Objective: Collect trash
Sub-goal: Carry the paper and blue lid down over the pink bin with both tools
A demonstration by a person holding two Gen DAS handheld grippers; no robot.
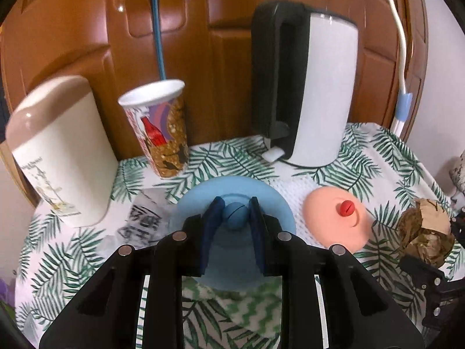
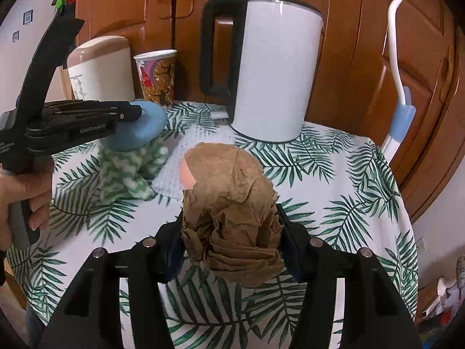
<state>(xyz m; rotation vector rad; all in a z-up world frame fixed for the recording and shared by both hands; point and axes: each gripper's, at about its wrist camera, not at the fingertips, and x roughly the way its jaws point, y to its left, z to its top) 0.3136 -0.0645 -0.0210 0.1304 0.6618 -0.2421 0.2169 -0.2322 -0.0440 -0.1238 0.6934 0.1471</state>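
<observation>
above a table (image 2: 334, 174) draped in a leaf-print cloth, the right gripper (image 2: 231, 242) was clamped on a crumpled brown paper wad (image 2: 232, 218), held clear of the surface. to its left, the left gripper (image 1: 234, 218) pinched the knob of a blue lid (image 1: 232, 200), lifted over a green-and-white cloth (image 2: 130, 171). a peach lid (image 1: 335, 218) lay nearby.
</observation>
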